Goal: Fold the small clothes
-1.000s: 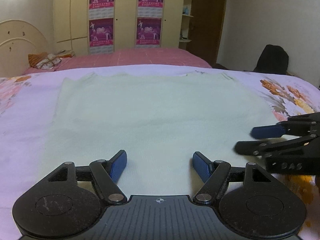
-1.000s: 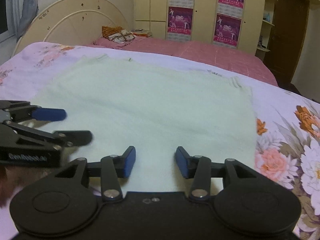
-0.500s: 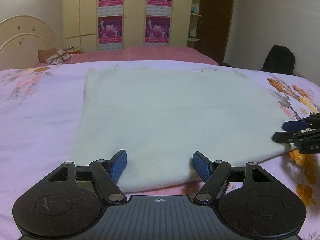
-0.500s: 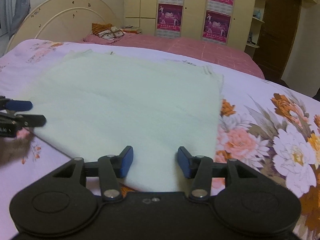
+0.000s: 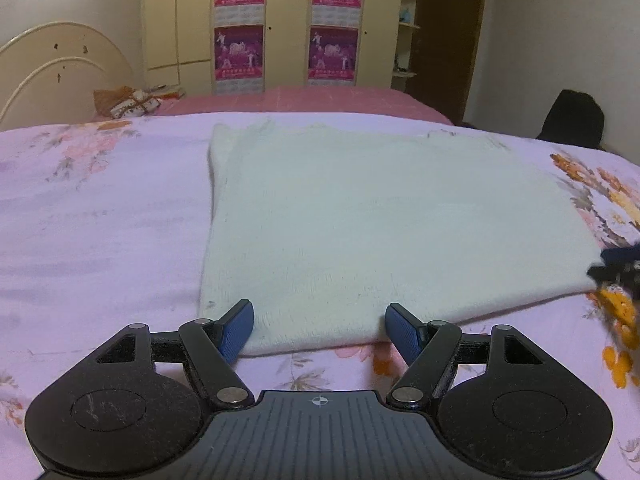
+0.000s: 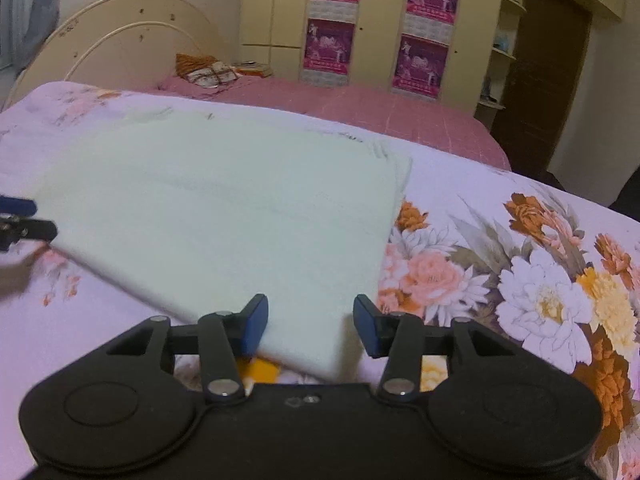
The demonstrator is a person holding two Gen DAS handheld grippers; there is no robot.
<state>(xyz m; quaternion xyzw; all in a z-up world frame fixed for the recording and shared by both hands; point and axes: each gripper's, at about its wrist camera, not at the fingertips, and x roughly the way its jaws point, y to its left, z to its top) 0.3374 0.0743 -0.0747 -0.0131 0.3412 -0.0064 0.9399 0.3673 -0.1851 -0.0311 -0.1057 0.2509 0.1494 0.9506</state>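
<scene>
A pale green folded garment (image 5: 380, 220) lies flat on the floral bedspread (image 5: 100, 208); it also shows in the right wrist view (image 6: 224, 216). My left gripper (image 5: 320, 326) is open, its blue-padded fingers straddling the garment's near left corner. My right gripper (image 6: 310, 322) is open over the garment's near right corner. The right gripper's tips show at the right edge of the left wrist view (image 5: 618, 266). The left gripper's tips show at the left edge of the right wrist view (image 6: 24, 220).
A pink-covered bed (image 5: 304, 100) lies behind, with a folded bundle (image 5: 128, 102) by the cream headboard (image 5: 52, 64). A cream wardrobe with pink posters (image 5: 280, 24) stands at the back. A dark chair (image 5: 572, 118) is at the right.
Both grippers have drawn back toward the garment's near edge and spread apart, left going left and right going right. Both stay open.
</scene>
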